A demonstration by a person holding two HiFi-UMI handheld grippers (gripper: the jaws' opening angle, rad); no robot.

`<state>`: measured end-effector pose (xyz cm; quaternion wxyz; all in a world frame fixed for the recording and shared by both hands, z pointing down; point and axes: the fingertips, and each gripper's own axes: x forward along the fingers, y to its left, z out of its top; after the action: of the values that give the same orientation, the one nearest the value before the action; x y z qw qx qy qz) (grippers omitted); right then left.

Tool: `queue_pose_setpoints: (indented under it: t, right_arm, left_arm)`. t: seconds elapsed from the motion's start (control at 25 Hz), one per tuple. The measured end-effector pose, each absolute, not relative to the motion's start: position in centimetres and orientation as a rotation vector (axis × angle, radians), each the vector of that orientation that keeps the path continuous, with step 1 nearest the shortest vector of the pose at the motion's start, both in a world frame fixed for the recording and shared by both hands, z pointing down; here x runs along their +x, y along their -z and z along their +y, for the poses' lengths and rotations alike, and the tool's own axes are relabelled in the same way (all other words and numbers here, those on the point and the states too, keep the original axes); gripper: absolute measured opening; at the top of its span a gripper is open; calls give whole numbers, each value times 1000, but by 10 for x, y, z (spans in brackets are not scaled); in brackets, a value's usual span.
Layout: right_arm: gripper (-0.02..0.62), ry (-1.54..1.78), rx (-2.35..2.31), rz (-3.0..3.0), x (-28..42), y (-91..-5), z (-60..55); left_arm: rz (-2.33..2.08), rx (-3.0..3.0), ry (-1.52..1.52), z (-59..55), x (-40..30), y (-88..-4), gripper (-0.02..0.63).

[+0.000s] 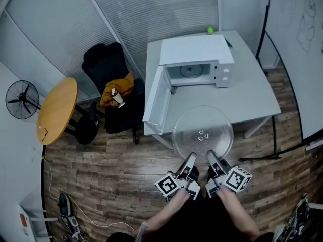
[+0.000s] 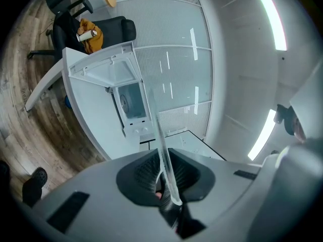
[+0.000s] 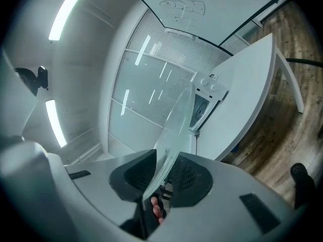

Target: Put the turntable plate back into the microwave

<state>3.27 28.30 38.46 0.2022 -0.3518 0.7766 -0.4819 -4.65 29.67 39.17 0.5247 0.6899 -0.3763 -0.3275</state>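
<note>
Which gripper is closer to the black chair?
Left. The left gripper clamps the glass plate's near rim on the chair's side; the right gripper clamps it alongside, farther from the chair.

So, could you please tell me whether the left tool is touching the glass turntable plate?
Touching. The left gripper view shows the left tool shut on the rim of the turntable plate, with no gap visible.

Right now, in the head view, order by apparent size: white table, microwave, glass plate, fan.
1. white table
2. microwave and plate: about alike; the plate is nearer the camera, so unranked
3. fan
</note>
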Motion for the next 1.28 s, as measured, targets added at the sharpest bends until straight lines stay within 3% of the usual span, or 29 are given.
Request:
queue_pose_setpoints:
  t: [0.68,1.28]
  right_arm:
    - [80,1449,-836,2270,45,-377,134]
    - [89,1544,-667,2428,62,-392,72]
  left_arm:
    - [-988,1562,921,158,-27,-377,40]
    - [-1123,1482,1004,105,-3,-387,38]
